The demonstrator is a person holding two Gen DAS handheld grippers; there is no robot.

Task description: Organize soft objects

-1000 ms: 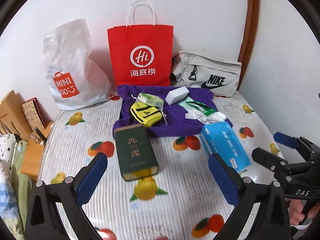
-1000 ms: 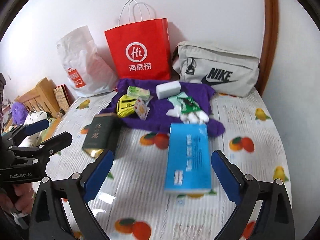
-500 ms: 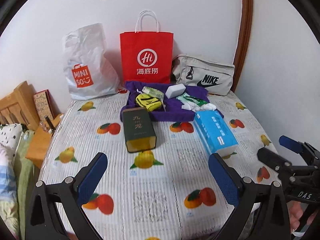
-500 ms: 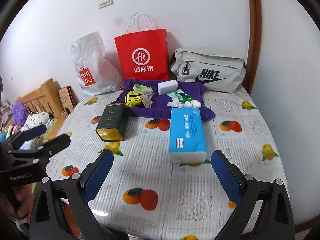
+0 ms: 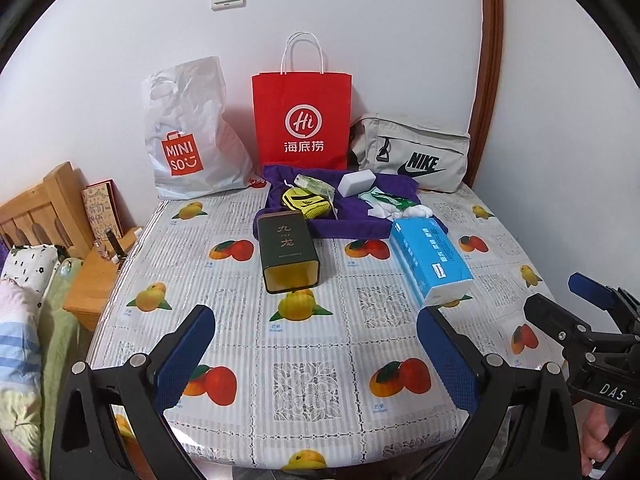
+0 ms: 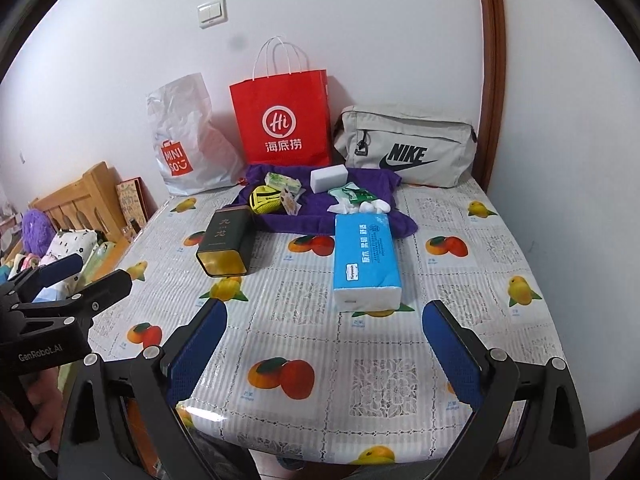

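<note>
Fruit-print tablecloth [image 5: 312, 344], white wall [image 5: 400, 40], purple cloth [image 6: 320, 216], left tongs [image 5: 316, 356] and right tongs [image 6: 324, 348] spread

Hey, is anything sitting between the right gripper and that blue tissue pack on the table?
Nothing visible. The right gripper is open, and only bare fruit-print tablecloth lies between its fingers and the blue tissue pack. The dark green tin lies off to the left, apart from the pack.

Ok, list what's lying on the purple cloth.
On the purple cloth: yellow sock, white block, green packet, green-white wrapper with cotton balls. Anything beneath the cloth is hidden.
</note>
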